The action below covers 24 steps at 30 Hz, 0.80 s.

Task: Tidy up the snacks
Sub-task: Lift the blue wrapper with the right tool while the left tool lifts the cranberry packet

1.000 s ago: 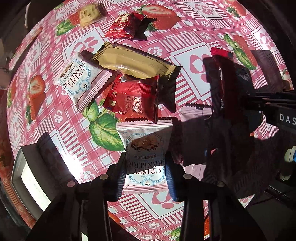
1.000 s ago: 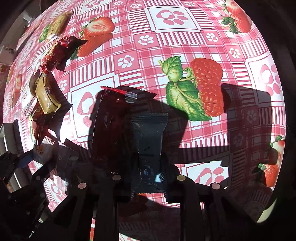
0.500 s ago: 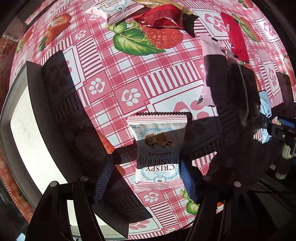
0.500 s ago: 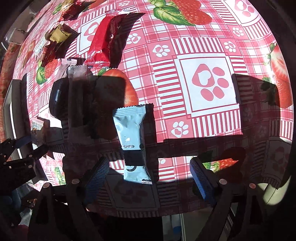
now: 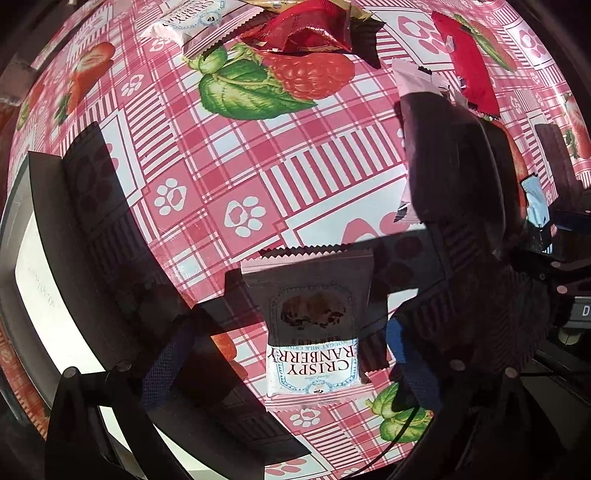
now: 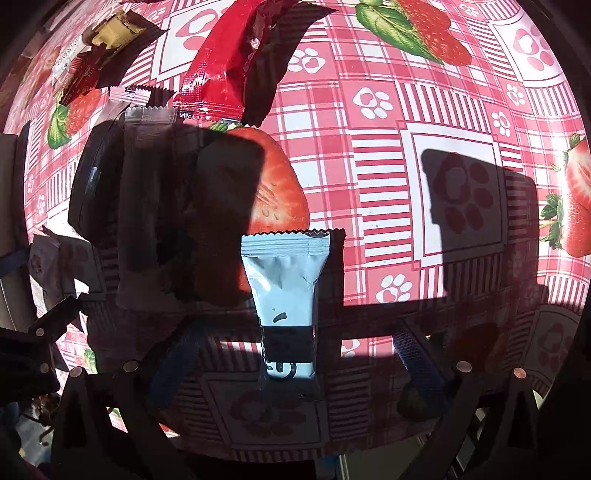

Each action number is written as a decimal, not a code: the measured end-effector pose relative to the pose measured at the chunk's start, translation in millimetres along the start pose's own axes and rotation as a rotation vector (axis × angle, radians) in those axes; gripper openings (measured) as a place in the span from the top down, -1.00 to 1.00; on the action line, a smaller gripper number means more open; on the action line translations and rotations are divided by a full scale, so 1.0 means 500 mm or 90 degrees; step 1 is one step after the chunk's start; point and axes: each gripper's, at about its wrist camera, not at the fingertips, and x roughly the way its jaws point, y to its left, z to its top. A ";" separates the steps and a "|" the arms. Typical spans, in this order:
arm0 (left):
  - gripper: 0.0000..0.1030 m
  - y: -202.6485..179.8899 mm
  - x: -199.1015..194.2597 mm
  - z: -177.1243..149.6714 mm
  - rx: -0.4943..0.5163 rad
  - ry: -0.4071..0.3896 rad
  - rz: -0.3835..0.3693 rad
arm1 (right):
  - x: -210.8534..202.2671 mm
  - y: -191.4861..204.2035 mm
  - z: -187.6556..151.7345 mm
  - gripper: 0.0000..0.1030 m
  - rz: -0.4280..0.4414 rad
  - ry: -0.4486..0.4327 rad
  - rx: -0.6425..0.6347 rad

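A white "Crispy Cranberry" packet (image 5: 314, 332) lies flat on the strawberry tablecloth between the spread fingers of my left gripper (image 5: 291, 365), which is open and not touching it. A pale blue bar packet (image 6: 286, 295) lies flat between the spread fingers of my right gripper (image 6: 291, 362), also open. That blue packet shows at the right edge of the left wrist view (image 5: 537, 210). A pink packet (image 5: 417, 122) and a red bar (image 5: 469, 81) lie between the two grippers.
A dark-rimmed white tray (image 5: 40, 266) lies at the left near the table's front edge. A second white cranberry packet (image 5: 188, 20), a red pouch (image 5: 310, 37) and a gold packet (image 6: 112, 31) lie farther back. The table edge runs just below both grippers.
Both grippers opened and let go of their packets, which now lie on the cloth near the table's front edge. Both grippers have drawn back slightly.
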 end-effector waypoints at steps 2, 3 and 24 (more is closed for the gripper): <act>-1.00 0.002 0.005 0.006 0.001 -0.002 -0.001 | -0.014 -0.009 -0.003 -1.00 0.002 0.005 -0.006; -1.00 0.002 0.008 0.009 0.001 -0.002 0.000 | -0.013 -0.010 -0.005 -1.00 0.002 0.007 -0.006; -1.00 -0.001 -0.010 -0.038 0.002 -0.013 -0.001 | -0.006 -0.048 -0.019 -1.00 0.006 0.013 -0.005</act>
